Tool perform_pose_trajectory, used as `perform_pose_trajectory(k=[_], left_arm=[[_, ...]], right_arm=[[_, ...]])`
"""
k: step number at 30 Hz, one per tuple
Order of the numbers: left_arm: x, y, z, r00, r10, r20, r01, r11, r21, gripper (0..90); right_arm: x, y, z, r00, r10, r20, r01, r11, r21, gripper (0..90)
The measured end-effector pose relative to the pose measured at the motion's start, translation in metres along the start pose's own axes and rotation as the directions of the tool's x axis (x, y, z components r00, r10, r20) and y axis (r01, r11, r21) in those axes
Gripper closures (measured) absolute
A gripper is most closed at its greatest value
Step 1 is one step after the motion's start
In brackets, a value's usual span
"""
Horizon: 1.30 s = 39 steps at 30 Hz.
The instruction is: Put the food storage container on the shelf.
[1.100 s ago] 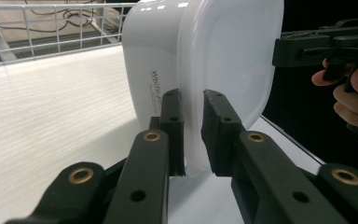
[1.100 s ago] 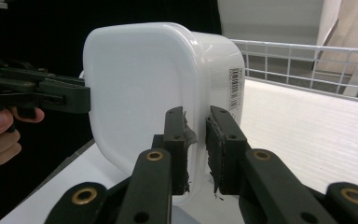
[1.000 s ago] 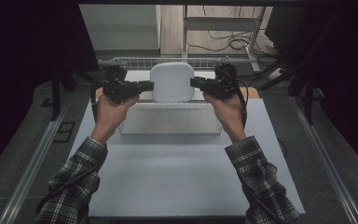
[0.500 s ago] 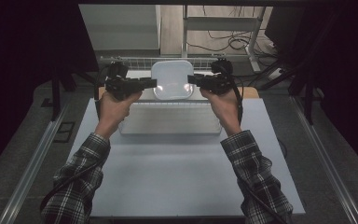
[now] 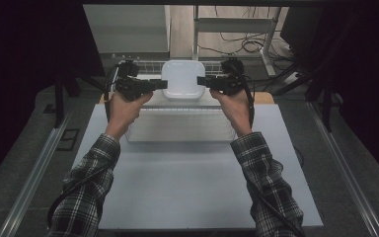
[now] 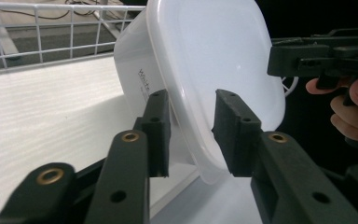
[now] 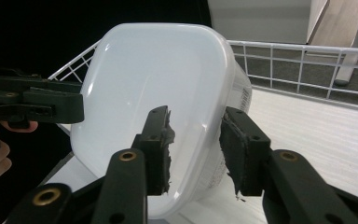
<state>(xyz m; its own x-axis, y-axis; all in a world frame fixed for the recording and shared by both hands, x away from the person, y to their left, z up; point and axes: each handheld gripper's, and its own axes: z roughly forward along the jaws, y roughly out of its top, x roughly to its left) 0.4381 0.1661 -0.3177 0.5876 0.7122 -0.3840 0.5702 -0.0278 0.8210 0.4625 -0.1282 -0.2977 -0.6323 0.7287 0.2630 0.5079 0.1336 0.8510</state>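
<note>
While both jaw pairs straddle its rim, we note the white container between left gripper and right gripper. Jaws stand apart, contact unclear. Wire rack behind.
</note>
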Motion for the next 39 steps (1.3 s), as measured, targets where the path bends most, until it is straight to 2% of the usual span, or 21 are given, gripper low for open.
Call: perform_pose_trajectory(k=[3,6,13,17,19,21,22,25,27,29,31,34,39], left_arm=[[0.003,0.003,0.003,0.9998,-0.018,0.001,0.018,0.9998,0.003,63.8],[0.005,0.006,0.006,0.9996,-0.015,-0.024,0.015,0.9999,-0.007,62.2],[0.004,0.014,0.015,0.9943,0.005,-0.106,-0.007,0.9999,-0.013,61.4],[0.006,0.014,0.018,0.9943,0.000,-0.107,-0.002,0.9997,-0.024,55.9],[0.005,0.013,0.018,0.9918,0.016,-0.127,-0.020,0.9994,-0.029,52.0],[0.005,0.012,0.018,0.9902,0.034,-0.136,-0.038,0.9987,-0.033,43.6],[0.006,0.011,0.018,0.9911,0.037,-0.128,-0.042,0.9985,-0.035,39.2],[0.008,0.010,0.016,0.9952,0.033,-0.092,-0.037,0.9983,-0.045,27.3],[0.008,0.009,0.014,0.9977,0.027,-0.063,-0.030,0.9989,-0.037,22.4],[0.008,0.007,0.011,0.9979,0.041,-0.050,-0.043,0.9984,-0.036,19.9],[0.009,0.005,0.008,0.9988,0.044,-0.022,-0.045,0.9983,-0.037,17.6],[0.010,0.000,0.004,0.9982,0.057,0.018,-0.056,0.9978,-0.036,13.1],[0.007,-0.010,-0.002,0.9934,0.110,0.033,-0.109,0.9937,-0.023,8.9]], right_arm=[[-0.001,0.001,0.004,1.0000,0.000,0.008,0.000,1.0000,-0.004,58.0],[-0.002,0.002,0.008,0.9997,0.008,0.023,-0.008,0.9999,-0.008,54.0],[0.000,0.006,0.019,0.9911,-0.042,0.126,0.044,0.9988,-0.018,55.0],[-0.001,0.009,0.023,0.9887,-0.043,0.143,0.045,0.9989,-0.012,53.7],[0.000,0.011,0.024,0.9874,-0.050,0.150,0.052,0.9986,-0.005,52.4],[0.001,0.012,0.024,0.9854,-0.065,0.157,0.065,0.9979,0.006,46.4],[0.001,0.012,0.024,0.9851,-0.074,0.155,0.073,0.9973,0.014,42.2],[0.000,0.011,0.024,0.9917,-0.075,0.104,0.071,0.9965,0.043,27.3],[0.001,0.010,0.023,0.9918,-0.086,0.094,0.083,0.9959,0.036,18.1],[0.002,0.007,0.023,0.9901,-0.108,0.090,0.104,0.9937,0.041,11.3],[0.003,0.005,0.021,0.9873,-0.132,0.089,0.129,0.9909,0.038,8.4],[0.003,0.003,0.016,0.9875,-0.140,0.072,0.139,0.9900,0.025,5.9],[0.003,-0.004,0.008,0.9867,-0.156,0.045,0.155,0.9877,0.019,4.6]])
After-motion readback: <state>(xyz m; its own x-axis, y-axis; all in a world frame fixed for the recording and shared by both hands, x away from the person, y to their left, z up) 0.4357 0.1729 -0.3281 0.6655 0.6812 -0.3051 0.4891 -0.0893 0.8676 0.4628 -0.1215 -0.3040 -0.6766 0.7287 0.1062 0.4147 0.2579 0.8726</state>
